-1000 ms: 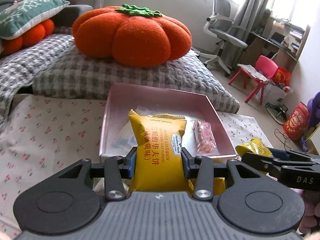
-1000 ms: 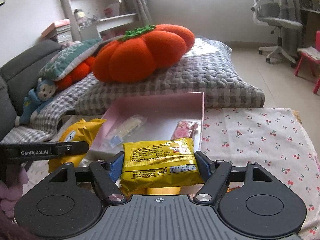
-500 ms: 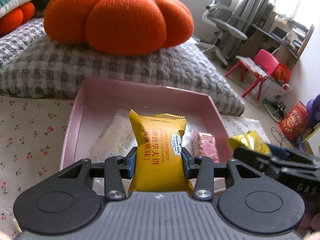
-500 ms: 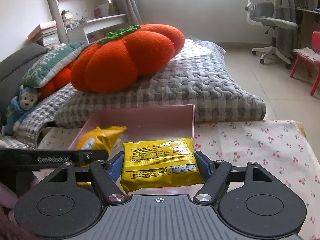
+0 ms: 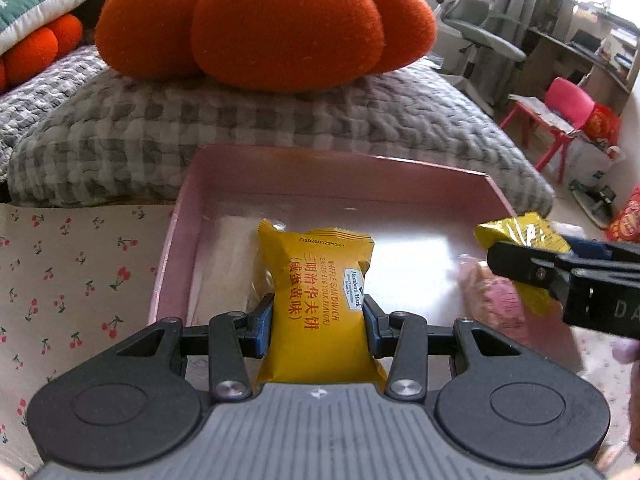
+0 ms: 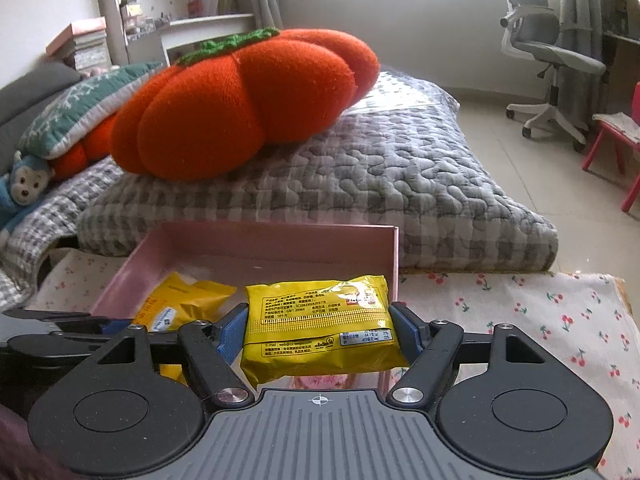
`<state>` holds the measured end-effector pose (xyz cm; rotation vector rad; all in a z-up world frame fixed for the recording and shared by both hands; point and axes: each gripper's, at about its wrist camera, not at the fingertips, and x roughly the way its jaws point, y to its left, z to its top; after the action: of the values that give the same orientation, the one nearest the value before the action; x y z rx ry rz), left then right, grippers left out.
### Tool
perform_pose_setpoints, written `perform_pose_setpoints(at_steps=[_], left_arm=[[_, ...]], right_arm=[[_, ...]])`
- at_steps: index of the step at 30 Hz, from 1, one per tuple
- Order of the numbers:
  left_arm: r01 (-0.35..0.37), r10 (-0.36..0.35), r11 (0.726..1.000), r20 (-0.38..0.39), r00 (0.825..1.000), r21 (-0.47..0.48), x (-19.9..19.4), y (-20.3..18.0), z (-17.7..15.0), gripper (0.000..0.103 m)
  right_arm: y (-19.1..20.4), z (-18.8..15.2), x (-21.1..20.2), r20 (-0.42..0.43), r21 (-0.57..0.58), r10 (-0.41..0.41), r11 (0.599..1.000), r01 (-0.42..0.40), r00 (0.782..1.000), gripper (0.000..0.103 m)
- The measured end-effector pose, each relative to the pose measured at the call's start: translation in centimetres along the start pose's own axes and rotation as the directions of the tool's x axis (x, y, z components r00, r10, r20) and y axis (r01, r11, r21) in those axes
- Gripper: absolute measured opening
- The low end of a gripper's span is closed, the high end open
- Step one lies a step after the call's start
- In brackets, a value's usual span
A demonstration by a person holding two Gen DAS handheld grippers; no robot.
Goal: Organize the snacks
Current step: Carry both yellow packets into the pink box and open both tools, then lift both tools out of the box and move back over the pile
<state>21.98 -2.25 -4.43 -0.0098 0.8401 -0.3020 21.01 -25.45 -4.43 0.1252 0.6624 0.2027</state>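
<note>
Holding a shiny, crinkly yellow waffle pack (image 5: 320, 300) in the left gripper (image 5: 318, 320), fingers pressed on its sides. Gripping a flat yellow packet (image 6: 320, 332) in the right gripper (image 6: 318, 332). Closer now to the smooth pink box (image 5: 340, 178), filling mid-frame.

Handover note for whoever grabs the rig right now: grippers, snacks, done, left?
Left gripper: jaws shut on the waffle sandwich packet, held upright over the pink box.
Right gripper: jaws shut on the yellow snack pack, held flat at the box's right side.
In the box already: a clear-wrapped snack on the left and a pink-wrapped snack on the right.
Done: both packets picked up and brought to the box.
Left: lower each, open the jaws and release inside. No other loose snacks show on the cherry-print cloth.
</note>
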Motion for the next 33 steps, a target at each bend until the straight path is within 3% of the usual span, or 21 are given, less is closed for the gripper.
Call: perform_pose_setpoints(at_steps=[13,16,18,23,33], left_arm=[[0.028,-0.029,0.999,0.040,0.999,0.027,-0.5,0.8,0.0,0.045],[0.031,-0.034,0.998,0.052,0.998,0.046,-0.8,0.6,0.0,0.054],[0.035,-0.039,0.998,0.061,0.997,0.056,-1.1,0.4,0.0,0.066],[0.036,-0.043,0.996,0.081,0.996,0.081,-2.2,-0.1,-0.3,0.080],[0.044,-0.053,0.995,0.099,0.994,0.094,-5.5,-1.1,-0.7,0.091]], right_arm=[[1.1,0.9,3.1,0.000,-0.048,-0.033,0.998,0.033,0.999,0.077],[1.1,0.9,3.1,0.002,-0.040,-0.025,0.999,0.025,1.000,0.077],[1.0,0.9,3.1,-0.002,-0.029,-0.014,0.999,0.014,1.000,0.088],[0.9,1.0,2.1,0.012,-0.003,0.008,1.000,-0.008,1.000,0.091],[1.2,1.3,-1.9,0.022,-0.026,-0.006,1.000,0.006,1.000,0.094]])
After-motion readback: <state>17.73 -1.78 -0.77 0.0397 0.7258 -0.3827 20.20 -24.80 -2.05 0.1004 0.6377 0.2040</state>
